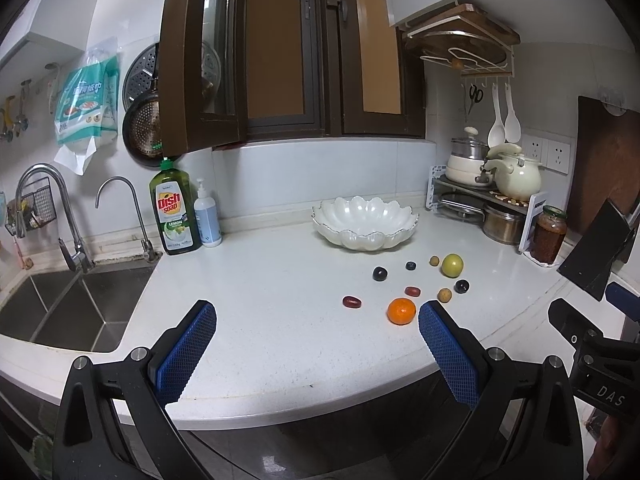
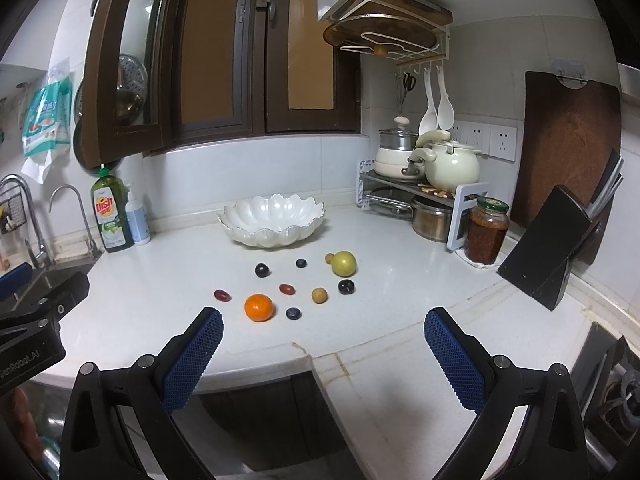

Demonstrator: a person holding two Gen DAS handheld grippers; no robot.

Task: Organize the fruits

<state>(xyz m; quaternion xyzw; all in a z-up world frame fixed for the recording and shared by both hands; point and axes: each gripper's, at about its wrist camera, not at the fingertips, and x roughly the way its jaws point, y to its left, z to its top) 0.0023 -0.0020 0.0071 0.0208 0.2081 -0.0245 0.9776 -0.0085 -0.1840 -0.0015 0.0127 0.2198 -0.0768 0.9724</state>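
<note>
both claws (image 1: 316, 320) (image 2: 323, 330) wide open, empty, small mixed fruits (image 2: 259, 307) scattered before white scalloped bowl (image 2: 272, 220)

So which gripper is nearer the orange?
Left, slightly. The orange sits just beside the left gripper's right fingertip; the right gripper has it ahead of its left fingertip.

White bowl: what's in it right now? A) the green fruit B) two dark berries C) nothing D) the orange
C: the white bowl shows a bare interior in both wrist views, while the orange, the green fruit and the small dark fruits all sit on the countertop in front of it.
</note>
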